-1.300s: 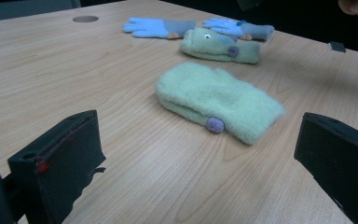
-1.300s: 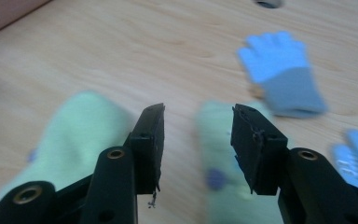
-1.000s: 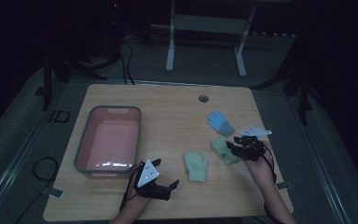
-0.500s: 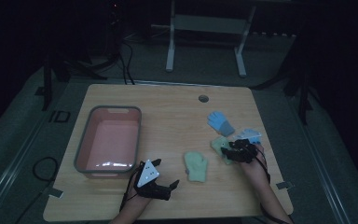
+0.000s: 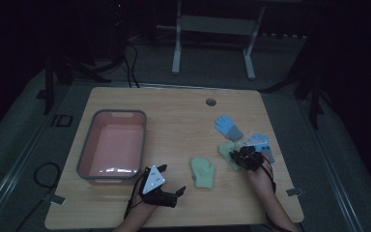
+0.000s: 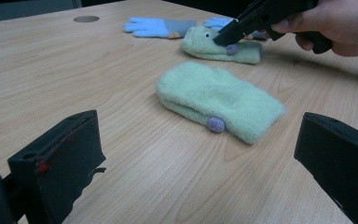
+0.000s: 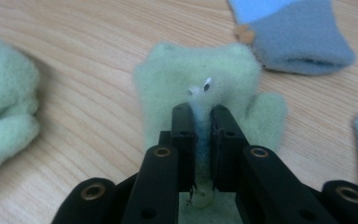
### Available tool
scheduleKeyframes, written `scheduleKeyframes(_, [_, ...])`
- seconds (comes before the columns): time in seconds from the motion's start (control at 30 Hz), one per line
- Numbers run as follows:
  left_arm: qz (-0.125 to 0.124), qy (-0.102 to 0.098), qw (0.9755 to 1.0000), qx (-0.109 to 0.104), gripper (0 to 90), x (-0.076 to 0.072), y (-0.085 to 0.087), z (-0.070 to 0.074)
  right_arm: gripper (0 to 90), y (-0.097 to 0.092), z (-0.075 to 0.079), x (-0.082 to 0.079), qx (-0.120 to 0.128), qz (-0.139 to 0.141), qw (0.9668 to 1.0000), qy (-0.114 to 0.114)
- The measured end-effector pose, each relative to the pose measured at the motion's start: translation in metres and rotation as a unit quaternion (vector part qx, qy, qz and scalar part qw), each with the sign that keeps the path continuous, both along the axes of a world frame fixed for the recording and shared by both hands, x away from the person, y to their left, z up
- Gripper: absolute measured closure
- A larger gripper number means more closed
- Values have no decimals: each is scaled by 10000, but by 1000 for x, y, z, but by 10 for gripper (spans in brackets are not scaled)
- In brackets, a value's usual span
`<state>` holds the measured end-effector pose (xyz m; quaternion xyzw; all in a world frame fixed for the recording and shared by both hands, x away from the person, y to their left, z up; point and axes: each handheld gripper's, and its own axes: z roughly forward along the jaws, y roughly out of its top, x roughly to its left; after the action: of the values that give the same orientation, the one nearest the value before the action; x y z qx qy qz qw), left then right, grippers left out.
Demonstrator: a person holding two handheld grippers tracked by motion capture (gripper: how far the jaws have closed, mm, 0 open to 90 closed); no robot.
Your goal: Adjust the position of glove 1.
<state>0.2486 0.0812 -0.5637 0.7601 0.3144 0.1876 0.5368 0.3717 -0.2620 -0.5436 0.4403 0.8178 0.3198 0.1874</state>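
Observation:
My right gripper [image 7: 200, 116] has just been closing and now stands shut, pinching a fold of a green mitten [image 7: 177, 70] with a googly eye. In the high view this mitten [image 5: 226, 150] lies right of centre under the right gripper [image 5: 236, 158]. A second green mitten [image 5: 204, 172] lies flat nearer the front, and from the left gripper view it [image 6: 219, 100] rests just ahead of my left gripper [image 6: 200, 140]. That left gripper [image 5: 178, 192] sits low at the table's front, open, with nothing between its jaws.
A pink bin [image 5: 145, 140] with a grey rim stands at the left. One blue glove [image 5: 228, 126] lies behind the pinched mitten, another blue glove [image 5: 260, 141] to its right. A round cable hole [image 5: 211, 102] sits near the wooden table's back edge.
The right gripper came down and slightly left onto the green mitten and its jaws closed on the fabric. The left gripper stayed where it was.

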Motion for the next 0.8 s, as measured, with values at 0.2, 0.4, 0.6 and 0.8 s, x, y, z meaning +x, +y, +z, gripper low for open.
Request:
scheduleKeyframes(0.2, [-6, -15, 10000, 11, 11, 0, 0, 0, 842, 5, 19, -16, 153, -287, 9994, -86])
scheduleKeyframes(0.4, [-8, -20, 10000, 10, 11, 0, 0, 0, 843, 14, 42, -45, 132, -707, 9967, -363])
scheduleKeyframes(0.6, [-5, -33, 10000, 8, 11, -1, 0, 0, 844, 15, 58, -68, 394, -1147, 9917, -422])
scheduleKeyframes(0.8, [-8, -44, 10000, 16, 11, -1, -1, 0, 843, 12, 64, -82, 491, -1401, 9879, -459])
